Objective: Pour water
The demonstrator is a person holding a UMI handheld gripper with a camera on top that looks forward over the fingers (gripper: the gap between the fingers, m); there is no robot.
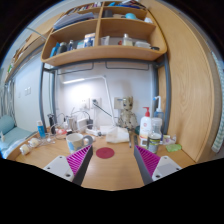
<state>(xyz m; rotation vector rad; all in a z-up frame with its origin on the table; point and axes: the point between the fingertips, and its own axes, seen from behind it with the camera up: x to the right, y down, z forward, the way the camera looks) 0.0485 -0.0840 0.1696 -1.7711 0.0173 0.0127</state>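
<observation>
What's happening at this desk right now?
A hand-held gripper hovers over a wooden desk with its fingers open and nothing between them. Just ahead lie a dark red coaster and a pale cup; bottles stand further off to the right. Shelves hang above. No pouring has started.

The scene is evenly and fairly brightly lit, with a warm tone on the wooden bench (112, 165) and shelf (105, 50). A strip light (74, 81) under the shelf glows white and washes the wall below it. Shadows are soft and faint. The wide lens bends straight lines strongly toward the borders, and small distant things look soft.
</observation>
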